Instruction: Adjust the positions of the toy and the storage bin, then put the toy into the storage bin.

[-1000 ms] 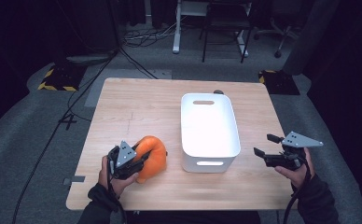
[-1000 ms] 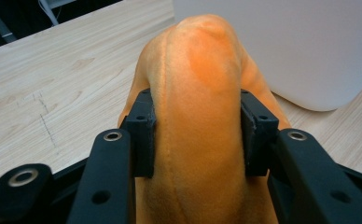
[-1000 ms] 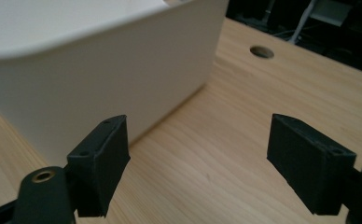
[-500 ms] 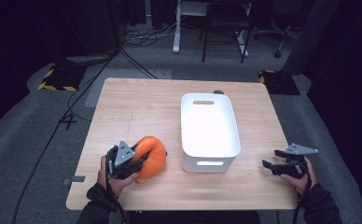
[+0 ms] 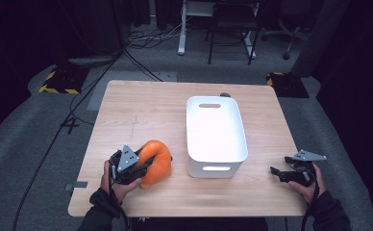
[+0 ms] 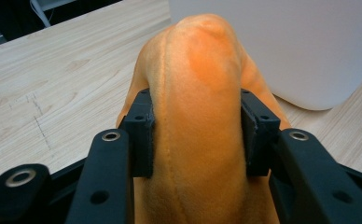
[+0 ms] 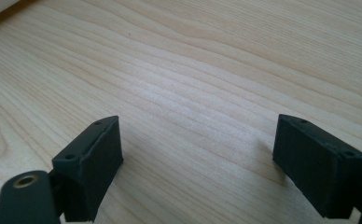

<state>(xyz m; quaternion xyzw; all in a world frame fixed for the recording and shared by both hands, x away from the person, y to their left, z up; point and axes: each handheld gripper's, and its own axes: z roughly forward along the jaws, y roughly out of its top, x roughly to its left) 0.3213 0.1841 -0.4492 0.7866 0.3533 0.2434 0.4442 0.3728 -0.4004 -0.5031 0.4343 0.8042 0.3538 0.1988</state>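
The left gripper (image 6: 195,135) clamps one soft orange plush toy (image 6: 200,93), its black jaws pressing into the fuzzy, rounded fabric along a stitched seam. The toy (image 5: 155,162) rests on the pale wood-grain table (image 5: 146,108) near its front edge, just left of the single white plastic bin (image 5: 216,134), a smooth rounded-corner tub with cut-out handles. The right gripper (image 7: 198,158) hovers low with jaws spread wide over bare wood, at the table's front right corner (image 5: 283,174).

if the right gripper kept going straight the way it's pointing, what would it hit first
Probably the bare table: the open right gripper looks down along the wood. Farther on, the white bin lies toward that side.
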